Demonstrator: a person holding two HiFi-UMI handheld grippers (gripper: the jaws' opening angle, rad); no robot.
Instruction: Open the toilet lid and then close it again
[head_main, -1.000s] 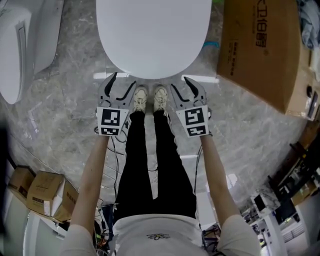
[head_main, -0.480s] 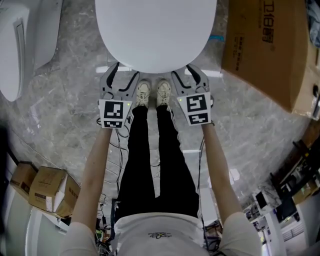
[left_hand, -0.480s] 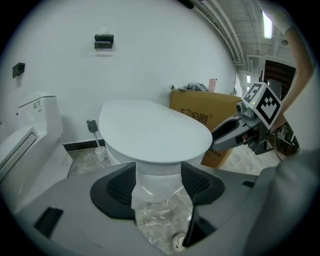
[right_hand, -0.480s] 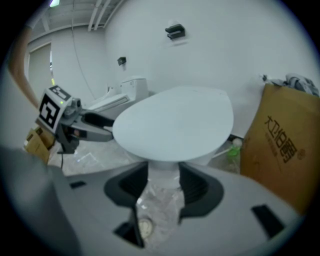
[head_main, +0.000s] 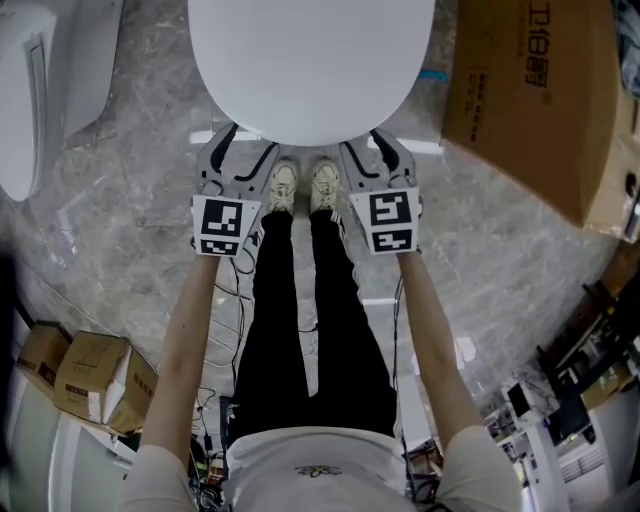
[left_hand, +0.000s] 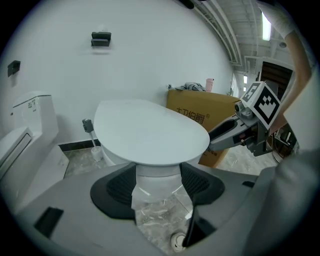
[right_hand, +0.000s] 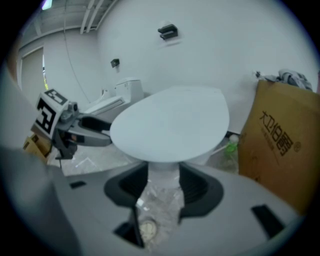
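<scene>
Two things stay hard to read. From the head view, the tips of the left gripper (head_main: 245, 152) and the right gripper (head_main: 368, 152) pass out of sight under the near rim of the toilet lid (head_main: 310, 60). No view settles whether they touch its underside or edge. The lid's far end is cut off by the top of that view, and it hides the bowl below it completely. At the foot of the pedestal something clear and crinkled lies on the marble floor (head_main: 130, 200), too blurred to name.

Both claws stand apart. In each gripper view the dark ribbed pads are spread wide with nothing gripped, and only the white pedestal shows in the gap beyond them. The left gripper sits at the lid's near left, the right gripper at its near right. The person's shoes (head_main: 300, 188) are between them, just short of the rim. Each carries its marker cube (head_main: 224, 225) toward the person.

The lid is down and lies flat. It is a plain white oval with a smooth, unmarked top, broad at the near end, overhanging the narrower pedestal. No seat can be told apart from it.

A large cardboard box (head_main: 530, 90) stands to the right of the toilet, partly cut off by the frame. Part of a second white toilet (head_main: 40, 80) shows at the far left.
</scene>
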